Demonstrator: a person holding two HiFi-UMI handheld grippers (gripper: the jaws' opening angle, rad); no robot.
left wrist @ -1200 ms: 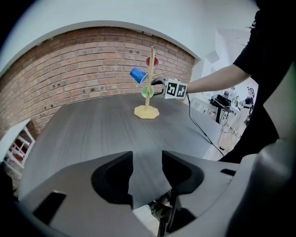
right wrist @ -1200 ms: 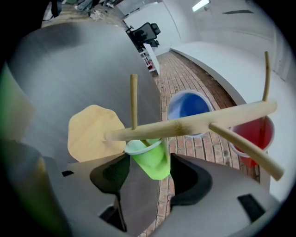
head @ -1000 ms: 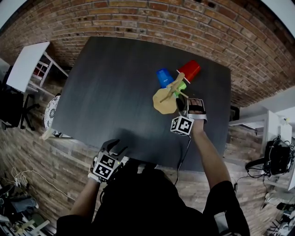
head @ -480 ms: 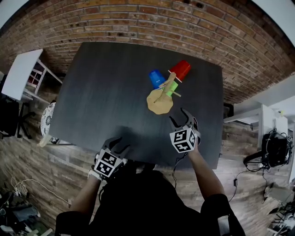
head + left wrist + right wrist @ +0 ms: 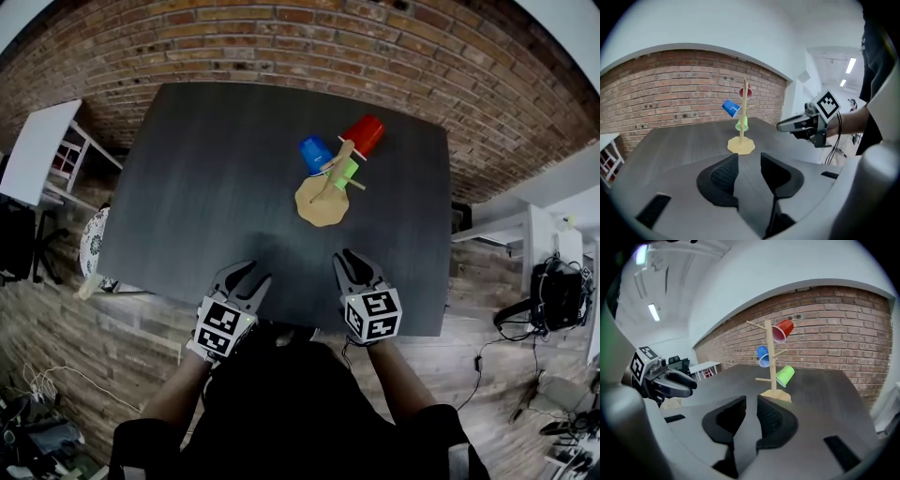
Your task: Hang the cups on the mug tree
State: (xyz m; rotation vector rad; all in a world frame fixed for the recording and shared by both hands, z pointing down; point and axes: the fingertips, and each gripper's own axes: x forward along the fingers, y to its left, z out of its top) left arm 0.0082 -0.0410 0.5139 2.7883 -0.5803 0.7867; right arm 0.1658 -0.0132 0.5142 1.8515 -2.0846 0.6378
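The wooden mug tree point(image 5: 325, 187) stands right of centre on the dark table point(image 5: 206, 169). A red cup point(image 5: 364, 134), a blue cup point(image 5: 314, 154) and a green cup point(image 5: 346, 172) hang on its pegs. The right gripper view shows the tree point(image 5: 771, 363) with red cup point(image 5: 782, 330) highest, blue cup point(image 5: 763, 356) in the middle and green cup point(image 5: 785, 375) lowest. My left gripper point(image 5: 248, 274) and right gripper point(image 5: 350, 261) are both at the near table edge, well short of the tree. Both pairs of jaws are closing with nothing between them; a gap still shows in each.
A brick wall point(image 5: 281, 47) runs behind the table. A white side table point(image 5: 42, 141) stands at the far left. At the right, past the table edge, stands a white desk point(image 5: 553, 244). In the left gripper view the right gripper point(image 5: 802, 124) reaches in from the right.
My right gripper has drawn back from the mug tree to the near table edge, and its jaws have narrowed. The left gripper has moved slightly forward over the table edge.
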